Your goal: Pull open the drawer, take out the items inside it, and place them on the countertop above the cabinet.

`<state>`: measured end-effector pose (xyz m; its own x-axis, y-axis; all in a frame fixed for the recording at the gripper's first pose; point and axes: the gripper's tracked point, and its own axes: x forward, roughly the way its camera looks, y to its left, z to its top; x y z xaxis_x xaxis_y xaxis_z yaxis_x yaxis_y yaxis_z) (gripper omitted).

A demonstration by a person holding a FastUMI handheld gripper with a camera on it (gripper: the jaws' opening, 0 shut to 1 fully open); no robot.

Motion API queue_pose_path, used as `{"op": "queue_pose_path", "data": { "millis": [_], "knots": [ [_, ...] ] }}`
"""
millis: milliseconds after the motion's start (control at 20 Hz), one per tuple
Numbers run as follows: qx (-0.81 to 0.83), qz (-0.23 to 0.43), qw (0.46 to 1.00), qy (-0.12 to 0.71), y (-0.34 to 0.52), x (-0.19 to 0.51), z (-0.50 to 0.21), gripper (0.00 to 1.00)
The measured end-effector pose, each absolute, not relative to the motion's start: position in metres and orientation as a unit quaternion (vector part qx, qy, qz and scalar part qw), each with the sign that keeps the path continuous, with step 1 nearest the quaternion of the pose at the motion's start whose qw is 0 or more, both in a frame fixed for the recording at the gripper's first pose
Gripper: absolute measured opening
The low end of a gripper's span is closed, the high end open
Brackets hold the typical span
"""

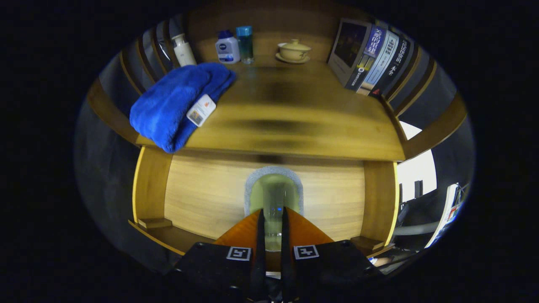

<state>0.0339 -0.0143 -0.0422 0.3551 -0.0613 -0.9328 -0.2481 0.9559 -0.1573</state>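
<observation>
Looking straight at a wooden cabinet, with the gripper (273,235) at the bottom middle of the frame. Fingers (260,235) very close together, with just a thin gap between them. In that gap, a see-through, glassy bit, joined to a rounded green thing with a grey edge (273,170) sticking up just ahead of the fingertips in the middle of the frame. Cannot tell what this thing is, or whether both fingers really press on it.

Behind it, across the middle of the frame, a flat wooden drawer front (202,198) with wooden side posts left and right. Cannot tell whether open or closed.

Above that, the wooden countertop (294,126), filling the upper middle. On it, at the upper left, a folded blue towel (172,105) hanging a little over the front edge, with a small white tag (201,110) on top. At the back, a white pump bottle (183,49), a white bottle with a blue cap (227,47), and just beside it a clear bottle with a blue cap (245,44). Near those, top middle, a lidded tea bowl on a saucer (293,51). At the upper right, a row of books (372,59) standing side by side.
</observation>
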Motion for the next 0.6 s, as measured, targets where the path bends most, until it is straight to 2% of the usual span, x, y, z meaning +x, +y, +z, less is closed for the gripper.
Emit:
{"op": "queue_pose_path", "data": {
  "millis": [400,600],
  "knots": [
    [-0.141,0.056,0.838,0.525,0.005,0.088,0.027,0.23],
    [-0.134,0.04,0.843,0.52,0.009,0.129,0.031,0.23]
  ]
}}
